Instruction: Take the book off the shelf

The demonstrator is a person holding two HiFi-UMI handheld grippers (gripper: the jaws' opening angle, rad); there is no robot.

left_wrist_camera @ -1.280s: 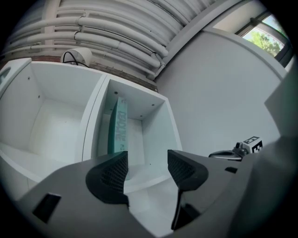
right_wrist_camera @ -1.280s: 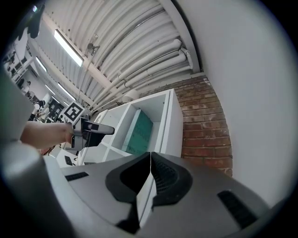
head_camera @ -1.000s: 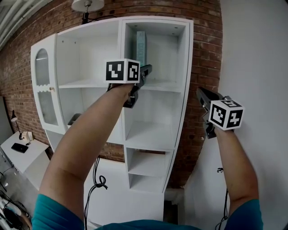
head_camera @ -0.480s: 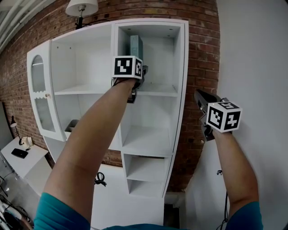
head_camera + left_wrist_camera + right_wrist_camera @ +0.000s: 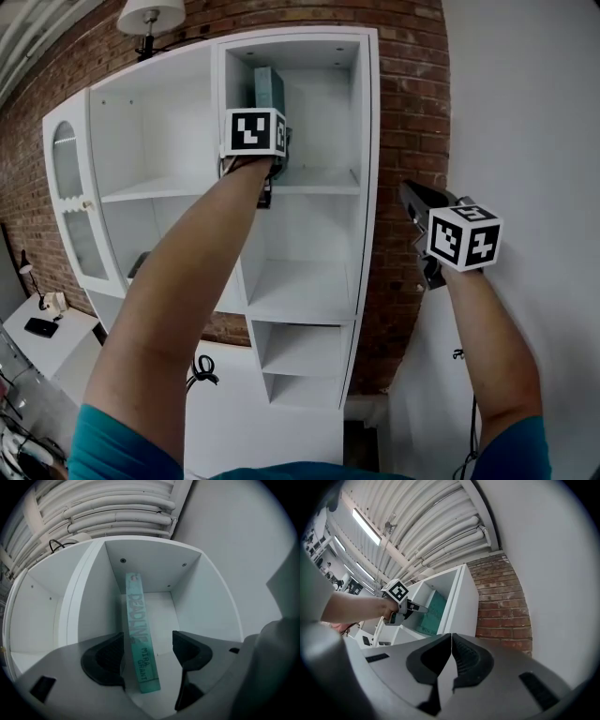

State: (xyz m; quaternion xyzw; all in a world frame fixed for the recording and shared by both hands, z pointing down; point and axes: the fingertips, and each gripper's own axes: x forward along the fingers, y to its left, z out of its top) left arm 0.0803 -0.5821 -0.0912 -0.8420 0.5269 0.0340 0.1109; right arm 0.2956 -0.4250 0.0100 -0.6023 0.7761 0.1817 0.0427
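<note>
Standing upright in the top right compartment of the white shelf unit point(image 5: 367, 141), the teal book point(image 5: 269, 86) is placed near the left wall of that compartment, with its spine turned outward. The left gripper point(image 5: 277, 150) is raised to the front edge of the same compartment. In the left gripper view its jaws are opening and are spread wide. The lower part of the book's spine is seen between them, close beside the left pad, while a clear gap is left to the right pad. No pressing on the book can be seen.

The right gripper point(image 5: 409, 195) is held to the right of the shelf unit, in front of the brick wall point(image 5: 412, 103), at about the height of the board under the book's compartment. Its jaws are pressed together and nothing is held between them.

A lamp point(image 5: 148, 15) is seen above the left part of the shelf unit. A low white table point(image 5: 56, 342) is placed below the shelf unit, to its left.
</note>
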